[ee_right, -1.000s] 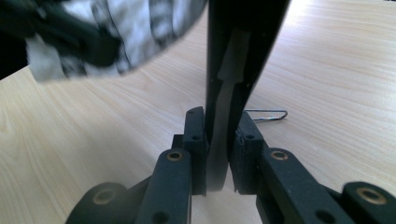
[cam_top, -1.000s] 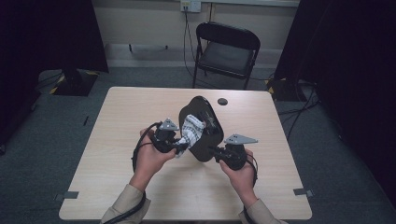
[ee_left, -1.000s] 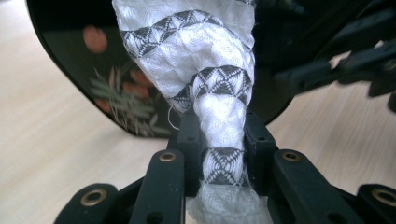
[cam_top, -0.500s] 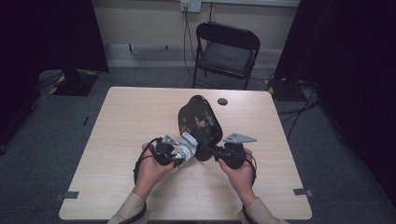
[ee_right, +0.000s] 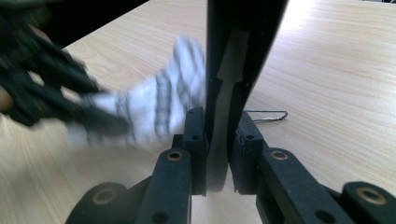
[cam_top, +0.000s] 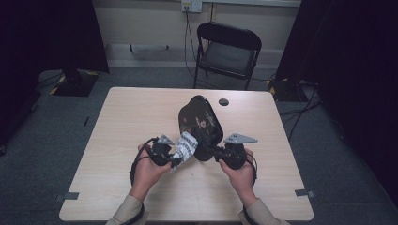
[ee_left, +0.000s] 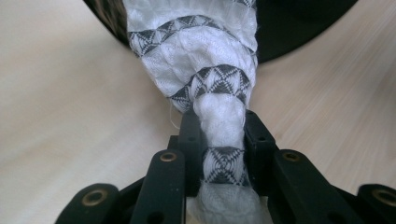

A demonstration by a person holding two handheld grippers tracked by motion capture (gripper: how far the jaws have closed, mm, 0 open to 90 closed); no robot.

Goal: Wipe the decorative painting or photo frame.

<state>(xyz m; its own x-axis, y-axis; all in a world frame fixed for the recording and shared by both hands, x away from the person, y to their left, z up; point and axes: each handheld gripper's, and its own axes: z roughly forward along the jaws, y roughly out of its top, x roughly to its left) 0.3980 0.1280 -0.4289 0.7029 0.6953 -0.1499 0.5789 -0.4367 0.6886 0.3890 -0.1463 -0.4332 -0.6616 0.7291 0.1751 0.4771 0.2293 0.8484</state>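
Counted one white, grey-patterned cloth (ee_left: 205, 60) pinched in the left gripper (cam_top: 174, 158), one glossy black oval tray (cam_top: 199, 119) clamped by the right gripper (cam_top: 213, 151).

table (cam_top: 122, 126): light wood | disc (cam_top: 223, 101): small, dark, near far edge | chair (cam_top: 228, 51): black, folding, behind table | wire clip (ee_right: 265, 115): on tabletop

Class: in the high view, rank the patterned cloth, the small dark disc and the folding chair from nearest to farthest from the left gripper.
1. patterned cloth: clamped in the left gripper.
2. small dark disc: on the table's far side.
3. folding chair: beyond the table, on the floor.
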